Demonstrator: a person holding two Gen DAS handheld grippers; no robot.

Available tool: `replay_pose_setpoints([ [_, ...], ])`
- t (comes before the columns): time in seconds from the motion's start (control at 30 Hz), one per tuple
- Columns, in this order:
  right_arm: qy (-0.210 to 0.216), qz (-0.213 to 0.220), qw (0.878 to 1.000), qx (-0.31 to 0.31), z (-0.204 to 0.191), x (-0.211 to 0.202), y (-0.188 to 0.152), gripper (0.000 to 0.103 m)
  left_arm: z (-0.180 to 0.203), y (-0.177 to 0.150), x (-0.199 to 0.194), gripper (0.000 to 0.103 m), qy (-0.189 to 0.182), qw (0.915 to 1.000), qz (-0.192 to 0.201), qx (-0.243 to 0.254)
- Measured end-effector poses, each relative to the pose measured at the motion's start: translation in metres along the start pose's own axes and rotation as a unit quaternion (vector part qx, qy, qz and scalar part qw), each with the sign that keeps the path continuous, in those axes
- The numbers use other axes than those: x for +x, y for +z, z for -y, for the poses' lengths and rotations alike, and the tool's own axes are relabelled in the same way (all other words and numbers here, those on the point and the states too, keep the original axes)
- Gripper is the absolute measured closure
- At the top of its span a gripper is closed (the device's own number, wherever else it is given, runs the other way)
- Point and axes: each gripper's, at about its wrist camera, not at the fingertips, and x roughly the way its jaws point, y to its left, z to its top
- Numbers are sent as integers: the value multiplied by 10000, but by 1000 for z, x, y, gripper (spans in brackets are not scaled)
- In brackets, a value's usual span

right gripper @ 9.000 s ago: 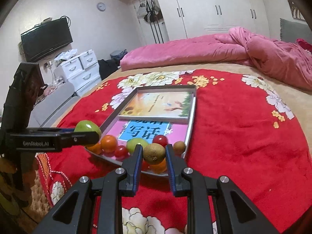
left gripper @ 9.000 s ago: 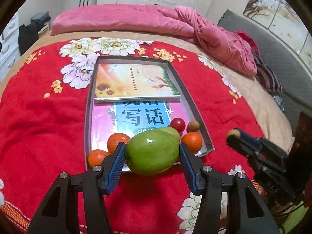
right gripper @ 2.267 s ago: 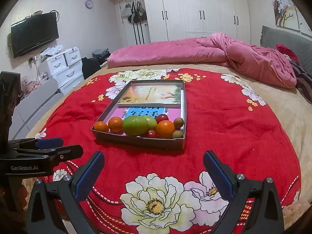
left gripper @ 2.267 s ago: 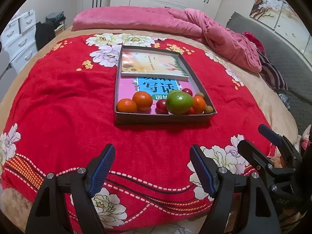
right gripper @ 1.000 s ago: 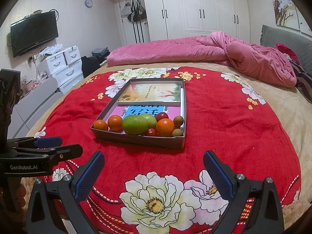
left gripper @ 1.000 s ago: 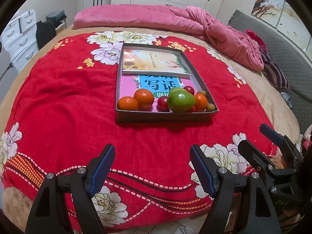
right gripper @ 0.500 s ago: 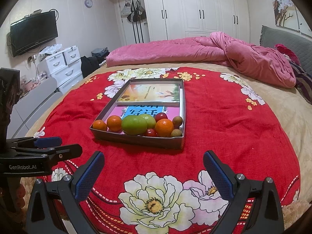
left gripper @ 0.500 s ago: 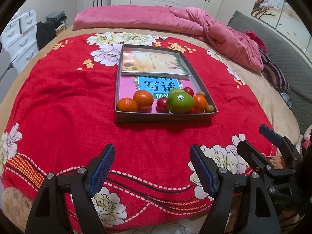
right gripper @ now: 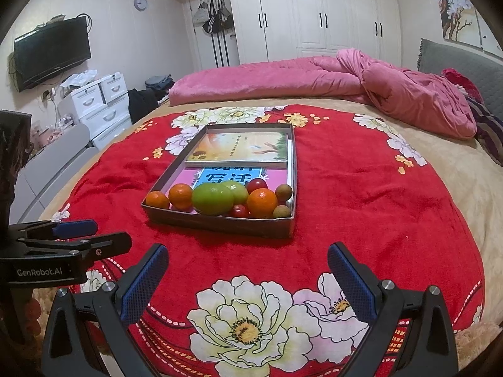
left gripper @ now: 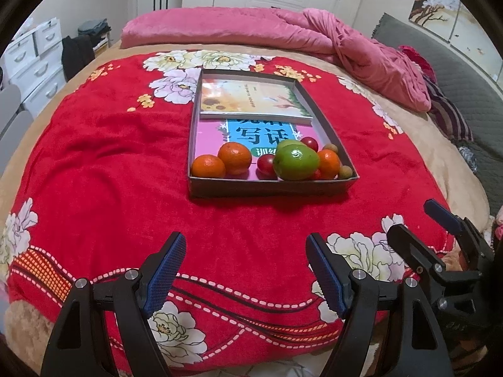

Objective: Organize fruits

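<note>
Only right wrist view shows TV (right gripper: 52, 51), wall clock (right gripper: 140, 2).

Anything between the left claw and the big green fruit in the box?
Only the box's near wall. The left claw hangs open over bare red blanket, short of the box. The big green fruit lies just behind that wall, with a small red fruit and an orange close on either side.
</note>
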Motion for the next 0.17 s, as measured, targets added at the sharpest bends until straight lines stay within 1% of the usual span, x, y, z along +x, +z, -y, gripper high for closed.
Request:
replay_pose_setpoints([
  [0.07,-31,-32,10000,67,4,4,1,1,-4,1,-1,23,23,10000,69,-53],
  [0.17,-219,-45,9996,189,18,10,3,1,-20,8,1,23,117,9994,216,-239],
])
